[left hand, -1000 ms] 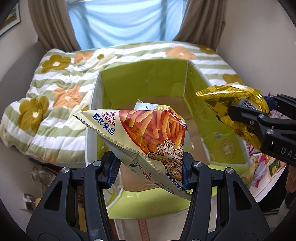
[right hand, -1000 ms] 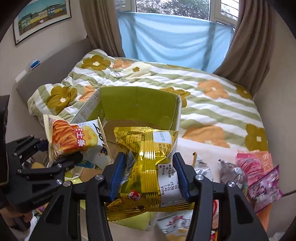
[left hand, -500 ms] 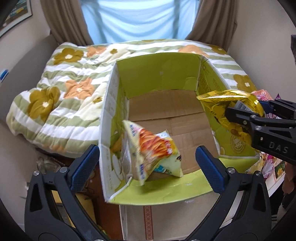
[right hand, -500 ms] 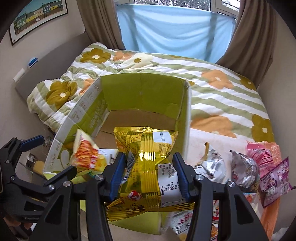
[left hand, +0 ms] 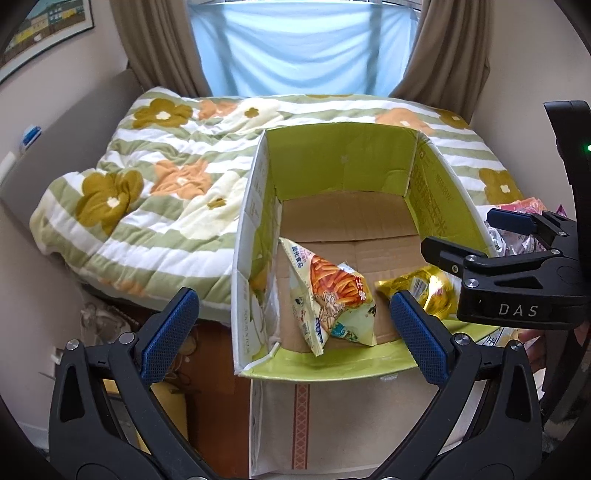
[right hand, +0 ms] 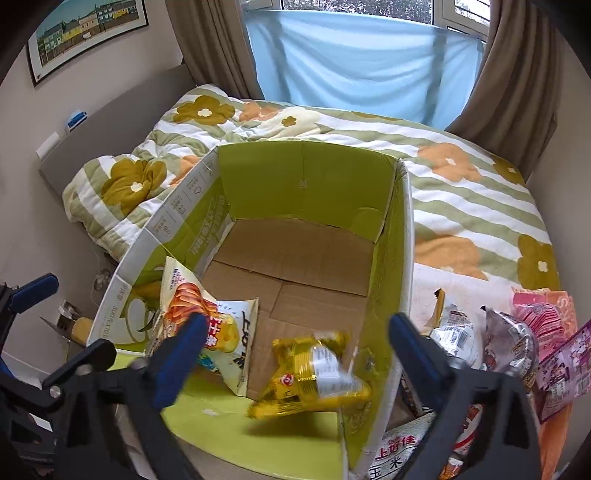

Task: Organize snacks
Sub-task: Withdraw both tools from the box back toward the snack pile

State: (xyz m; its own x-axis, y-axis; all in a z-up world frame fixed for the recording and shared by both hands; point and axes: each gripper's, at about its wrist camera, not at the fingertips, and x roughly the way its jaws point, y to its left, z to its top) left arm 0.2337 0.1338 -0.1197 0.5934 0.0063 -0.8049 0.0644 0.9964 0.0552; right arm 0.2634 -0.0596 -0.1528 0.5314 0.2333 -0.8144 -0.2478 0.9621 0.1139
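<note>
The bed (left hand: 147,206) fills the back of the room, draped in a green-striped quilt with orange and olive flowers, pale blue cloth (right hand: 362,70) and brown curtains (left hand: 155,44) behind it. A framed picture (right hand: 88,29) hangs on the wall at upper left.

Next in size, the cardboard box (left hand: 343,162), green on its inner walls with a bare brown floor, stands open-topped against the bed's near edge.

Inside it, down at the near left corner, there's the fries packet (left hand: 325,291), cream and orange, propped up on edge against the left wall. Just beside it, toward the near right corner, the gold packet (right hand: 314,373) is blurred and tilted, clear of both pads, and it can't be told whether it is touching the box floor. In the left wrist view the gold packet (left hand: 424,291) peeks out behind the black fingers.

The left gripper (left hand: 291,332) hangs above the box's near rim, blue pads (left hand: 170,332) spread wide, nothing between them but the view down onto the fries packet. The right gripper (right hand: 295,362) is over the near right corner and its jaws are opening, pads apart, the gold packet below and between them but not pinched.

Off to the right, outside the box, a heap of loose snacks (right hand: 517,339) lies on the surface: silver wrappers, pink and purple packets, all well clear of both grippers.
</note>
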